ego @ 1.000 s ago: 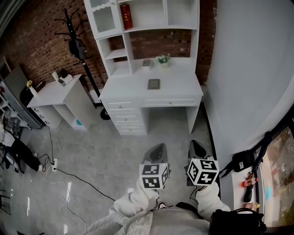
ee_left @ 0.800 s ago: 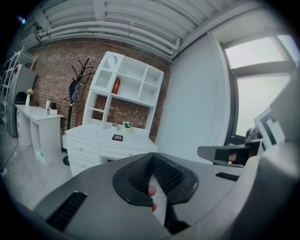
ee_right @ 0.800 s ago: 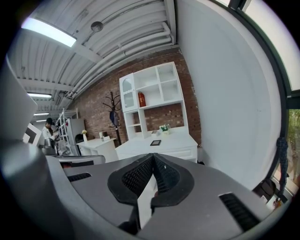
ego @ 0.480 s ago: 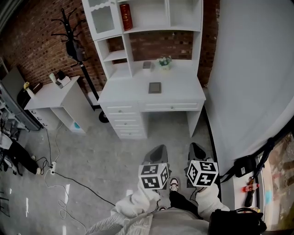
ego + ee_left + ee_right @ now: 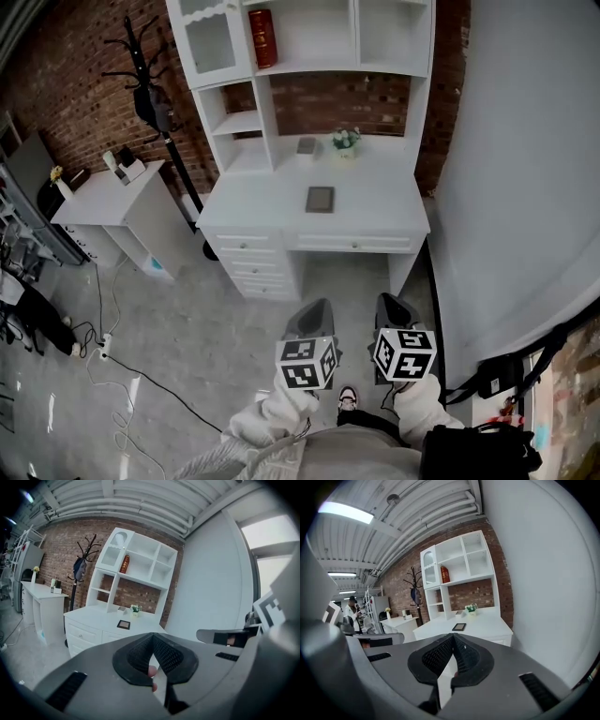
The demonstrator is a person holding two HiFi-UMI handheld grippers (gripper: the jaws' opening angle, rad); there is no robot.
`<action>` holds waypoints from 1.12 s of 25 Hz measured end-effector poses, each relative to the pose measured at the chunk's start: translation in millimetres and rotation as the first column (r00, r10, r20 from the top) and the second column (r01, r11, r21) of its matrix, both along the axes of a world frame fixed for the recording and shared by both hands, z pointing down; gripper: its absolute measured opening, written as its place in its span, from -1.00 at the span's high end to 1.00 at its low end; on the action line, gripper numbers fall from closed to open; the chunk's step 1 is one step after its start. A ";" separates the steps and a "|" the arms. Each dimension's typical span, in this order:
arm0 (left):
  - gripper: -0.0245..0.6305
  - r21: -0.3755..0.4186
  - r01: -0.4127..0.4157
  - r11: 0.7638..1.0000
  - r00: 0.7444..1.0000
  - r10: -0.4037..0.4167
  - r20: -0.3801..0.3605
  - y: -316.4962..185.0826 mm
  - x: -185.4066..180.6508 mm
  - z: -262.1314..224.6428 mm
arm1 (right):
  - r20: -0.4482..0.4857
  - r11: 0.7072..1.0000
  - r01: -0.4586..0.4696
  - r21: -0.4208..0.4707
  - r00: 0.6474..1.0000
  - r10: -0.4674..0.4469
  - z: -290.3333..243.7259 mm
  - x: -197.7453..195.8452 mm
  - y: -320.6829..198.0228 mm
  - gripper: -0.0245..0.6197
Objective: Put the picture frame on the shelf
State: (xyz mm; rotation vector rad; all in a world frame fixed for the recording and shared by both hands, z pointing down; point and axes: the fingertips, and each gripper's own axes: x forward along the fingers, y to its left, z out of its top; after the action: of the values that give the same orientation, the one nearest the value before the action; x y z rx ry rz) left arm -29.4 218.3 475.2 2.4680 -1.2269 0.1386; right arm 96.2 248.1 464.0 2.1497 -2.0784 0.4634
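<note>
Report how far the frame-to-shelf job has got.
Nothing is done yet: the picture frame lies flat on the desk, not on a shelf. In hand: nothing; left gripper and right gripper are both shut, empty, short of the desk. Left: approach, grasp the frame, set it on the shelf.

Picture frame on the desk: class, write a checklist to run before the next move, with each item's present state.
1. Picture frame lies flat on the desk, in plain sight: ok.
2. Frame within the grippers' reach: not ok, both hang over the floor, short of the desk.
3. Left gripper empty: ok, jaws together on nothing.
4. Right gripper opened to grasp: not ok, jaws together.
5. Bare room on the shelf: ok.
</note>
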 end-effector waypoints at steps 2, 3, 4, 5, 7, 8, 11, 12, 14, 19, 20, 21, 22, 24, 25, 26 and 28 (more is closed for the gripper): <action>0.93 0.009 0.001 1.000 1.000 -0.001 0.009 -15.9 12.4 -2.6 | -0.009 1.000 0.005 0.002 1.000 -0.005 -3.2 12.7 -19.6 0.85; 0.93 0.010 0.002 1.000 1.000 -0.003 0.013 -23.5 18.2 -3.0 | -0.012 1.000 0.010 0.004 1.000 -0.010 -4.7 18.3 -28.7 0.85; 0.93 0.011 0.004 1.000 1.000 -0.004 0.016 -31.0 23.7 -3.1 | -0.012 1.000 0.014 0.007 1.000 -0.014 -5.8 23.5 -37.5 0.85; 0.93 0.012 0.007 1.000 1.000 -0.007 0.019 -38.8 28.9 -3.1 | -0.009 1.000 0.018 0.009 1.000 -0.018 -6.4 28.7 -46.2 0.85; 0.93 0.016 0.011 1.000 1.000 -0.012 0.026 -54.6 39.4 -3.2 | -0.001 1.000 0.025 0.009 1.000 -0.025 -5.7 39.4 -63.2 0.85; 0.93 0.018 0.014 1.000 0.999 -0.014 0.030 -62.5 44.6 -3.1 | 0.005 1.000 0.029 0.007 1.000 -0.029 -4.5 44.7 -70.9 0.85; 0.93 0.018 0.025 1.000 0.999 -0.026 0.037 -85.0 58.6 -2.1 | 0.015 0.999 0.041 -0.002 0.999 -0.041 0.2 58.9 -91.3 0.85; 0.93 0.019 0.030 0.999 0.999 -0.031 0.038 -92.3 62.8 -2.5 | 0.015 0.999 0.045 -0.005 0.999 -0.045 1.1 63.5 -98.0 0.85; 0.93 0.019 0.041 0.999 0.998 -0.042 0.042 -105.5 70.6 -3.2 | 0.015 0.999 0.050 -0.009 0.999 -0.050 1.9 73.0 -111.5 0.85; 0.93 -0.014 0.054 0.998 0.996 -0.053 0.069 -128.3 80.6 7.9 | 0.036 0.998 0.058 -0.031 0.998 -0.057 10.4 85.0 -138.7 0.85; 0.93 -0.022 0.054 0.998 0.996 -0.053 0.076 -132.2 81.2 11.5 | 0.042 0.997 0.059 -0.039 0.997 -0.058 14.3 85.3 -142.3 0.85; 0.93 -0.029 0.056 0.998 0.995 -0.053 0.082 -136.2 81.9 14.8 | 0.048 0.997 0.061 -0.048 0.997 -0.058 18.6 85.9 -145.6 0.85; 0.93 -0.036 0.059 0.998 0.995 -0.055 0.086 -140.6 82.8 17.5 | 0.054 0.997 0.061 -0.057 0.997 -0.058 22.8 86.9 -148.8 0.85; 0.93 -0.046 0.063 0.997 0.994 -0.058 0.089 -149.5 86.5 20.2 | 0.064 0.996 0.061 -0.071 0.996 -0.056 29.4 90.9 -155.8 0.85; 0.93 -0.048 0.061 0.997 0.994 -0.056 0.090 -153.7 89.2 20.4 | 0.068 0.995 0.059 -0.075 0.996 -0.054 31.7 93.2 -160.0 0.85; 0.93 -0.046 0.056 0.997 0.994 -0.051 0.093 -157.6 91.7 20.5 | 0.071 0.995 0.056 -0.079 0.996 -0.051 33.5 95.3 -164.7 0.85; 0.93 -0.042 0.042 0.998 0.994 -0.038 0.100 -166.2 95.7 22.7 | 0.068 0.995 0.042 -0.091 0.997 -0.036 38.5 98.7 -174.5 0.85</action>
State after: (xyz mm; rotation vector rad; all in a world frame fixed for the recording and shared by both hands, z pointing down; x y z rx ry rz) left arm 66.3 52.1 497.9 2.4229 -1.2992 0.2768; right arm 194.9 73.7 502.5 2.0651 -2.0846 0.6217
